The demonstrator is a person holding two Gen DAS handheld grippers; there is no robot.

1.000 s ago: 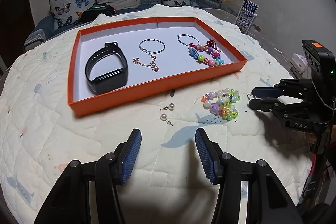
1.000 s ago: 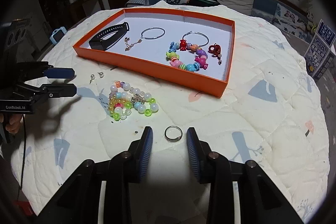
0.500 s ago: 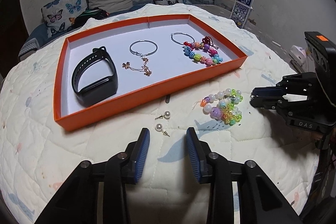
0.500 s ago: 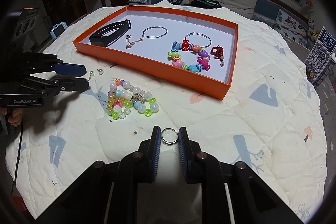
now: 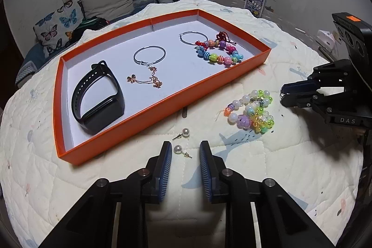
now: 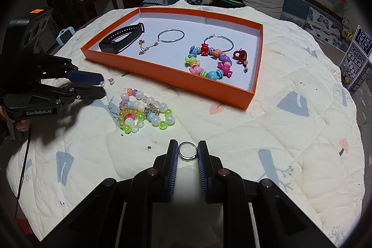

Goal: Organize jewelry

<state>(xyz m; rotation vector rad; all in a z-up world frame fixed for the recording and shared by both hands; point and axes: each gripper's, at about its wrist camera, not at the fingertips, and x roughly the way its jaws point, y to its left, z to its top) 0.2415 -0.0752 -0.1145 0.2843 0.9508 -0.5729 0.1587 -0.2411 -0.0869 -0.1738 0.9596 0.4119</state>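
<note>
Right gripper [image 6: 187, 151]: nearest item in its own view; fingers close on either side of the silver ring, touching or all but touching its rim. Grip looks closed on the ring, though whether it is lifted off the quilt cannot be told.
Silver ring [image 6: 187, 150]: between the right fingertips, its face turned up toward the camera.
Left gripper [image 5: 185, 150]: partly spread, set low at the quilt, bracketing one pearl stud; nothing pinched yet.
Near pearl stud [image 5: 178, 149]: between the left fingertips, pearl close to the left finger, post pointing right and slightly nearer. Long axis runs across the gap, nearly in line with the closing direction; judged awkward, as the post may tip or slide when squeezed.
Far pearl stud [image 5: 185, 132]: just beyond the left fingertips, post pointing left; apart from the first stud.
Beaded bracelets [image 5: 252, 112]: loose heap on the quilt, right of the studs, between the two grippers; untouched.
Quilt [image 5: 290, 166]: cream, padded, soft underlay for all loose pieces.
Orange tray [image 5: 160, 106]: farther back, low-walled, white floor.
Tray contents: black fitness band [image 5: 97, 100] at left, hoop with gold chain [image 5: 150, 69] in the middle, candy-bead bracelet [image 5: 218, 52] at right.
Nearer arm: left for the studs, right for the ring.
</note>
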